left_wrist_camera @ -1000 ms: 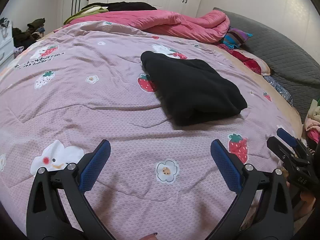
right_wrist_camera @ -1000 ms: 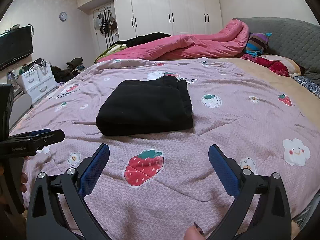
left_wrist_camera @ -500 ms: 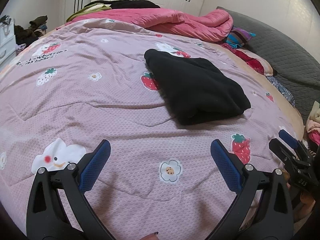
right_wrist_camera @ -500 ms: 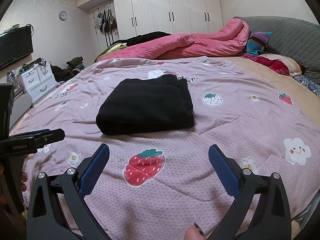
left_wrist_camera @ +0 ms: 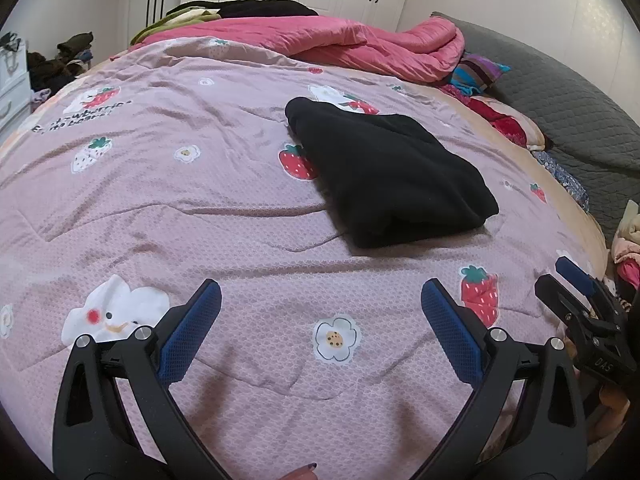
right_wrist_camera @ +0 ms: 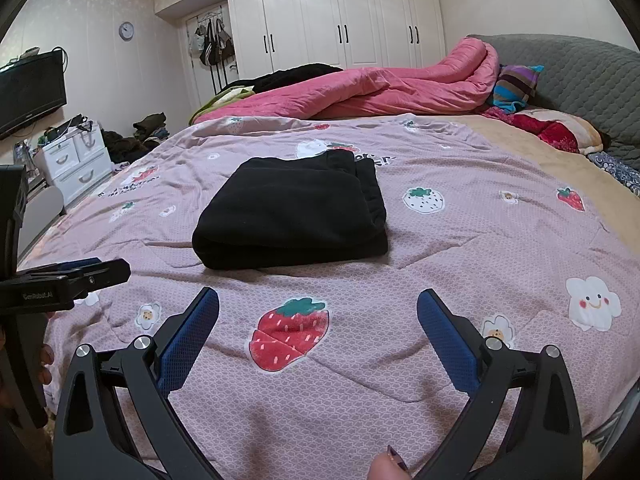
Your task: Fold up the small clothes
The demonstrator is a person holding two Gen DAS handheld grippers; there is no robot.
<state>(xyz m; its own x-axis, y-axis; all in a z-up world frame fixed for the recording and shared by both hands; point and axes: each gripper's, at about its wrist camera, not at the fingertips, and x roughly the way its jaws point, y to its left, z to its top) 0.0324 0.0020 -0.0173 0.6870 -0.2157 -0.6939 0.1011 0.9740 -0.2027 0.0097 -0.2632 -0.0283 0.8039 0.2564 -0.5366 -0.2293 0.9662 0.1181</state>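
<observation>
folded black fleece garment (left_wrist_camera: 392,176) flat on pink strawberry-print quilt (left_wrist_camera: 200,208); left gripper (left_wrist_camera: 320,312) and right gripper (right_wrist_camera: 318,316) released, empty, near it.

Open bedspread (left_wrist_camera: 224,216) lies between both wide-spread hand-held grippers and the folded black garment (right_wrist_camera: 292,216), the only thing in the middle of the bed. Behind it a heaped pink quilt (right_wrist_camera: 384,88) blocks the far edge; pillows (right_wrist_camera: 556,128) crowd the right.
</observation>
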